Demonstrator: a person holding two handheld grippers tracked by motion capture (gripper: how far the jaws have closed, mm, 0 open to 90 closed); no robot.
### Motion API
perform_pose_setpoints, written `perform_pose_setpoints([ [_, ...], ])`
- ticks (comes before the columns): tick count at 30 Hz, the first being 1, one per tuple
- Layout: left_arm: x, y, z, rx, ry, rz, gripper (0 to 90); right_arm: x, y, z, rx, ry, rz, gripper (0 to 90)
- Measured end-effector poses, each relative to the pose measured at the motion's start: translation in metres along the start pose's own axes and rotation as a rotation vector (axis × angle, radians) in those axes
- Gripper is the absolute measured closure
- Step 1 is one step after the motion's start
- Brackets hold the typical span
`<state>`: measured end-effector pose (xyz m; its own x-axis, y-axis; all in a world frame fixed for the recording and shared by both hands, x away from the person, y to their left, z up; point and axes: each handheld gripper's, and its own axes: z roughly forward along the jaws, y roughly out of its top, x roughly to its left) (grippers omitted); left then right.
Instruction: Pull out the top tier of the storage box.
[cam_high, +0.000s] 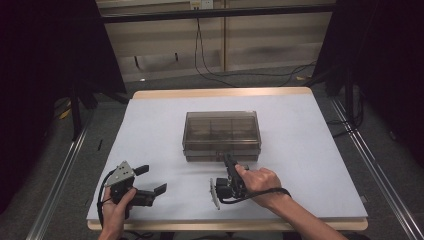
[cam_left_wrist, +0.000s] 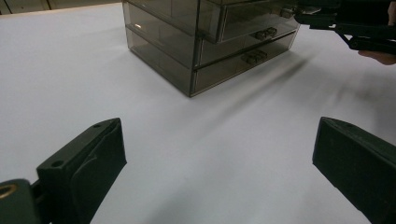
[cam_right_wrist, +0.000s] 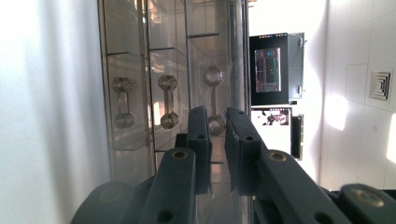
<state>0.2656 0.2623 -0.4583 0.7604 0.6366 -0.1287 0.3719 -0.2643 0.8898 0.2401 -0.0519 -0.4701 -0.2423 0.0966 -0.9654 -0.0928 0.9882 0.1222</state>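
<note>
In the high view, a smoky see-through drawer box (cam_high: 221, 135) sits in the middle of the white table (cam_high: 150, 125). The right gripper (cam_high: 231, 162) is turned on its side, just in front of the box, and its tip is at the box's front face. The left gripper (cam_high: 150, 180) rests well to the left of the box, with its jaws apart and nothing in them.

In the left gripper view, the box (cam_left_wrist: 205, 42) shows three drawers stacked up, each with a small handle. The lowest handle (cam_left_wrist: 252, 57) is easy to see. The left gripper's own jaws stand wide apart, near the box.

In the right gripper view, the right gripper (cam_right_wrist: 218, 140) has its jaws nearly together, with a thin gap. They point at the top drawer's handle (cam_right_wrist: 215, 100). It is hard to tell if they pinch it yet.

The step looks like pulling that drawer open. To do it well, the jaws should squeeze the thin middle of the handle and pull straight back from the box, so the box does not slide.

No words or labels can be read on the box.
</note>
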Motion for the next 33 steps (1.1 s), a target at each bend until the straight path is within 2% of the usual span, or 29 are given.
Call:
perform_pose_setpoints([
  [1,0.0,0.0,0.0,0.0,0.0,0.0,2.5,-0.001,0.0,0.001,-0.01,-0.003,-0.011,81.5],
  [8,0.0,0.0,0.0,-0.004,-0.003,-0.003,2.5,0.0,-0.002,0.0,-0.019,-0.004,-0.01,81.5],
  [14,0.0,0.0,0.0,0.001,0.002,0.0,2.5,-0.003,-0.003,-0.001,-0.034,0.012,0.022,80.6],
  [16,0.0,0.0,0.0,-0.002,-0.001,-0.001,2.5,-0.005,-0.005,-0.002,-0.063,0.023,0.027,79.5],
  [17,0.0,0.0,0.0,-0.006,-0.007,-0.002,2.5,-0.005,-0.006,-0.003,-0.069,0.028,0.052,76.9],
  [20,0.0,0.0,0.0,-0.001,0.004,0.002,2.5,-0.008,-0.007,-0.005,-0.073,0.034,0.068,73.9],
  [23,0.0,0.0,0.0,-0.001,-0.001,0.0,2.5,-0.011,-0.009,-0.008,-0.076,0.06,0.13,70.3],
  [25,0.0,0.0,0.0,0.0,-0.002,-0.001,2.5,-0.013,-0.01,-0.008,-0.087,0.058,0.129,70.1],
  [26,0.0,0.0,0.0,-0.007,-0.007,-0.007,2.5,-0.02,-0.013,-0.009,-0.112,0.082,0.155,69.4],
  [28,0.0,0.0,0.0,-0.007,-0.007,-0.006,2.5,-0.022,-0.014,-0.01,-0.119,0.074,0.166,68.3],
  [29,0.0,0.0,0.0,-0.007,-0.007,-0.006,2.5,-0.025,-0.016,-0.012,-0.121,0.081,0.194,68.4],
  [30,0.0,0.0,0.0,-0.006,-0.005,-0.006,2.5,-0.028,-0.018,-0.013,-0.12,0.111,0.215,68.4],
  [31,0.0,0.0,0.001,-0.006,-0.006,-0.004,2.5,-0.037,-0.024,-0.012,-0.16,0.171,0.252,69.4],
  [32,0.0,0.0,0.001,-0.006,-0.006,-0.004,2.5,-0.037,-0.024,-0.012,-0.16,0.171,0.252,69.4],
  [33,0.0,0.0,0.001,-0.005,-0.006,-0.004,2.5,-0.04,-0.027,-0.012,-0.174,0.207,0.272,69.3],
])
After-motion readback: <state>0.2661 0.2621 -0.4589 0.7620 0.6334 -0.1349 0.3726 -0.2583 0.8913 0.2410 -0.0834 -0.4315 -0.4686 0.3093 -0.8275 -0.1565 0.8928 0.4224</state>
